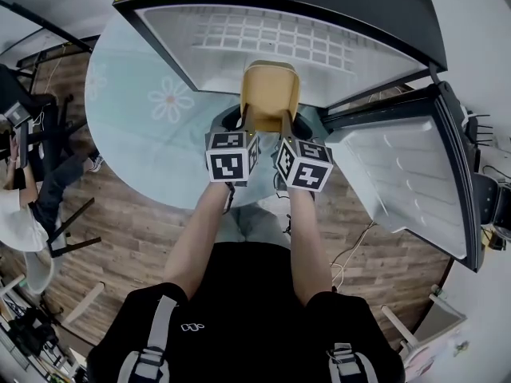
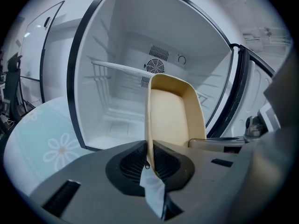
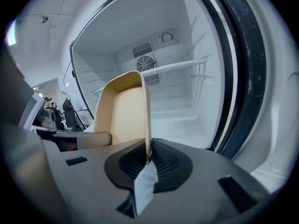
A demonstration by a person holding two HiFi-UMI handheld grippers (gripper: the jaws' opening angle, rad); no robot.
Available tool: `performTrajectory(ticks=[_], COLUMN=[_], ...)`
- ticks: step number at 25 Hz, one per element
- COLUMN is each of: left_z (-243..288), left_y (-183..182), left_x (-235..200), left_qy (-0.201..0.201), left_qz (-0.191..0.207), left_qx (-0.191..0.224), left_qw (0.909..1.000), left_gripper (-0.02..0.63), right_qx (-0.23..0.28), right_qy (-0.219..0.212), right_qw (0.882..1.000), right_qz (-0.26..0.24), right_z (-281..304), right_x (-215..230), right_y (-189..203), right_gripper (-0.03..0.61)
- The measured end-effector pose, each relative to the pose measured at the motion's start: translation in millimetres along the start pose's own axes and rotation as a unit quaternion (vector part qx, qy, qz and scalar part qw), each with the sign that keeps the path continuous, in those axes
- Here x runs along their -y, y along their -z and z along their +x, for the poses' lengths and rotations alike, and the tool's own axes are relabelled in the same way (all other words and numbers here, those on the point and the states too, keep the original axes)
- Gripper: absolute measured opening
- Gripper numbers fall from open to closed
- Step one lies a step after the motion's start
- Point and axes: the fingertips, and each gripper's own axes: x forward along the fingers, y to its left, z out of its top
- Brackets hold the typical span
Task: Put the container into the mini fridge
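Observation:
A tan, open-topped container (image 1: 271, 92) hangs in front of the open mini fridge (image 1: 287, 38), held between both grippers. My left gripper (image 1: 246, 123) is shut on its left wall (image 2: 148, 125); the black pads pinch the thin rim. My right gripper (image 1: 285, 126) is shut on its right wall (image 3: 146, 120) the same way. The container (image 2: 175, 115) looks empty and sits level with the fridge's lower compartment. Inside the fridge (image 2: 140, 55) a white wire shelf (image 2: 121, 69) crosses the middle and a round fan grille (image 3: 145, 63) marks the back wall.
The fridge door (image 1: 415, 182) stands swung open to the right. The fridge rests on a round pale-green table (image 1: 136, 126) with a daisy print. People and dark chairs (image 1: 32, 158) are at the left, over a wood floor (image 1: 383, 270).

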Motion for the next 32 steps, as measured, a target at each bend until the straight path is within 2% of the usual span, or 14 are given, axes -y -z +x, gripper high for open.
performTrajectory(ticks=[19, 32], left_z=[55.8, 86.6], left_y=[10.6, 7.1], left_x=[-23.9, -33.8], left_qy=[-0.004, -0.006], left_qz=[-0.009, 0.014], left_qx=[-0.069, -0.082], left_qw=[0.9976, 0.9965], left_gripper=[0.025, 0.028], right_qx=[-0.070, -0.091], right_qy=[-0.001, 0.005], right_qw=[0.997, 0.995], right_qz=[0.027, 0.039], right_z=[57.0, 87.7], right_x=[15.1, 24.9], right_y=[11.9, 10.3], right_gripper=[0.032, 0.032])
